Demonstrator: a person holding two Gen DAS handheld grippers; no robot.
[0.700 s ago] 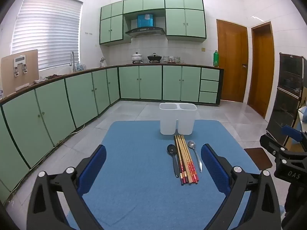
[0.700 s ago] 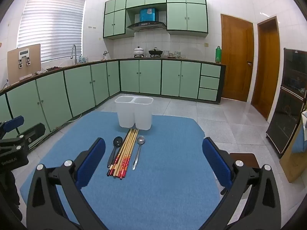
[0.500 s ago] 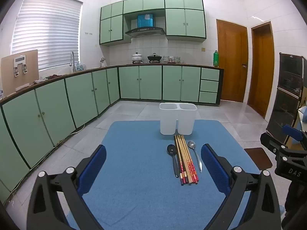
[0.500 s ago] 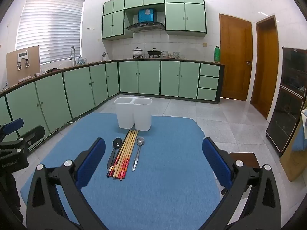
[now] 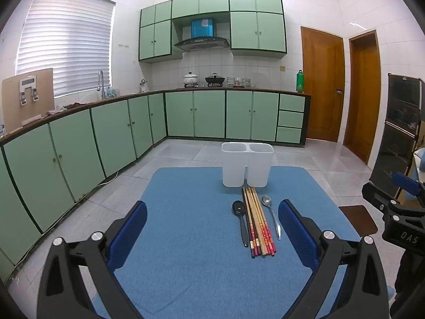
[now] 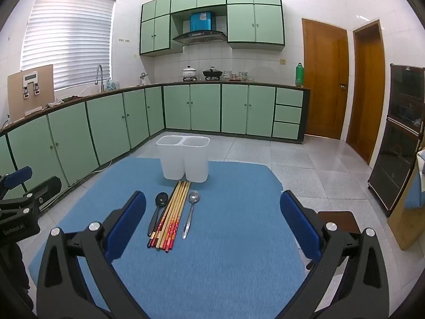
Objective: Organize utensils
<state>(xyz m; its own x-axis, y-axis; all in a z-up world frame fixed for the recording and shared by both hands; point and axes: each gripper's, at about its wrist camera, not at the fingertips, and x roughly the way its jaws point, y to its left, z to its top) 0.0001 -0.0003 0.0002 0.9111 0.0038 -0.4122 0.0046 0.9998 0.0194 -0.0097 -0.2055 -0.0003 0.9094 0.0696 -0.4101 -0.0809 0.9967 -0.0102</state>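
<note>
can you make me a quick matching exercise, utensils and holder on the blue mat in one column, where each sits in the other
Things:
1. black plastic spoon
2. shiny metal spoon
3. bundle of wooden chopsticks with red ends
4. white two-compartment plastic holder

Places:
A. standing at the far end of the mat
B. lying left of the chopsticks
C. lying between the two spoons
D. lying right of the chopsticks

Pairs: 1-B, 2-D, 3-C, 4-A

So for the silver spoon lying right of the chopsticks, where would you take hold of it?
Probably mid-handle on the silver spoon, from above with the right gripper, fingers straddling the thin stem. It lies flat on the blue mat, bowl toward the white holder. The side away from the chopsticks is free; the gap beside them is narrow.
</note>
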